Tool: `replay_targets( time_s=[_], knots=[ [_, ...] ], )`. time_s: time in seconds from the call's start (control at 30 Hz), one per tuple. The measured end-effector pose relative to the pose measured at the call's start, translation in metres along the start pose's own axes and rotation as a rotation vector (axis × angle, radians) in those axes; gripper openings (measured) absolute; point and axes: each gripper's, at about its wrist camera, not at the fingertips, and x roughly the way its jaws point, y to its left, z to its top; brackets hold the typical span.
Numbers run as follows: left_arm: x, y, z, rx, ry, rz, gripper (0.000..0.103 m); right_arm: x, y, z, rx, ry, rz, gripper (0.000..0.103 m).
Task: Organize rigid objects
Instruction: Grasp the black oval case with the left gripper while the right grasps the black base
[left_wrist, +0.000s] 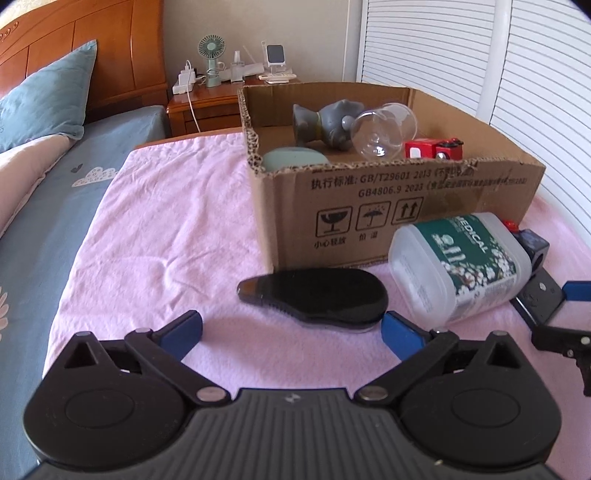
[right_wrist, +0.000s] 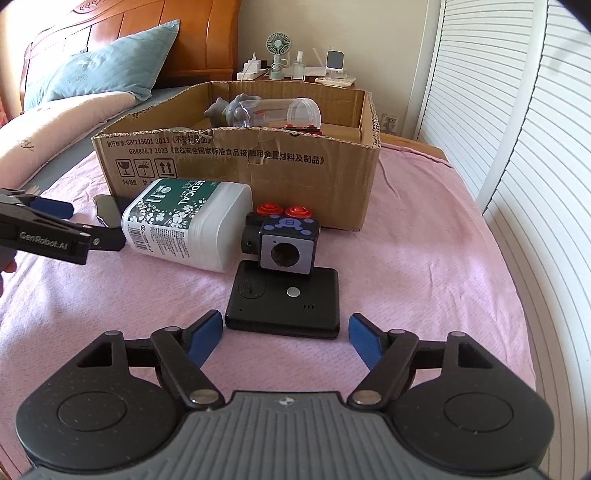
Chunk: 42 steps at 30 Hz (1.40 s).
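both grippers wide open, holding nothing: left gripper low over the black oval brush, right gripper straddling the flat black device, both items just in front of the cardboard box. risks, as i judge them: the cube toy resting on the device's far edge topples when it lifts; the plastic bottle lying beside the brush gets nudged by the left gripper's fingers.

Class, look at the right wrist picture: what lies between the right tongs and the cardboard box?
In the right wrist view, a flat black device lies just ahead of the open right tongs, then a purple-grey cube toy with red buttons, then the cardboard box.
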Motion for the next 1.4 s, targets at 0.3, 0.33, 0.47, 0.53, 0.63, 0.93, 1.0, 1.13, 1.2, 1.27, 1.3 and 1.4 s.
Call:
replay_targets(
  time_s=[0.3, 0.33, 0.47, 0.53, 0.63, 0.93, 1.0, 1.13, 1.2, 1.27, 1.3, 1.4],
  knots=[
    [0.005, -0.006, 0.004, -0.018, -0.021, 0.018, 0.102, 0.003, 0.002, 0.002, -0.001, -0.003, 0.003, 0.081],
    [0.005, -0.007, 0.004, -0.029, -0.019, 0.027, 0.102, 0.003, 0.002, 0.002, -0.001, -0.004, 0.004, 0.081],
    [0.006, -0.01, 0.006, -0.082, -0.028, 0.043, 0.102, 0.004, 0.003, 0.003, -0.002, -0.003, 0.009, 0.082],
    [0.007, -0.01, 0.007, -0.08, -0.023, 0.048, 0.102, 0.005, 0.003, 0.004, -0.002, -0.003, 0.01, 0.082],
    [0.006, -0.004, 0.004, -0.079, -0.015, 0.078, 0.102, 0.004, 0.003, 0.003, -0.003, -0.003, 0.01, 0.082],
    [-0.002, 0.007, -0.004, -0.127, -0.014, 0.122, 0.102, 0.005, 0.003, 0.002, -0.012, -0.01, 0.001, 0.087],
    [0.0, 0.003, -0.003, -0.135, -0.028, 0.132, 0.102, 0.006, 0.002, 0.002, -0.005, -0.009, 0.007, 0.087],
    [0.004, 0.0, 0.001, -0.154, -0.02, 0.148, 0.102, 0.007, 0.001, 0.003, 0.003, -0.007, 0.011, 0.088],
    [0.004, -0.001, 0.002, -0.155, -0.017, 0.148, 0.101, 0.009, 0.002, 0.005, 0.005, -0.008, 0.01, 0.088],
    [0.003, -0.002, 0.002, -0.154, -0.016, 0.147, 0.1, 0.01, 0.003, 0.007, 0.008, -0.009, 0.006, 0.088],
    [0.003, -0.002, 0.002, -0.151, -0.017, 0.145, 0.098, 0.011, 0.003, 0.007, 0.009, -0.009, 0.005, 0.086],
    [0.001, -0.002, 0.003, -0.135, -0.018, 0.129, 0.091, 0.009, 0.004, 0.009, 0.007, -0.014, 0.0, 0.076]
  ],
)
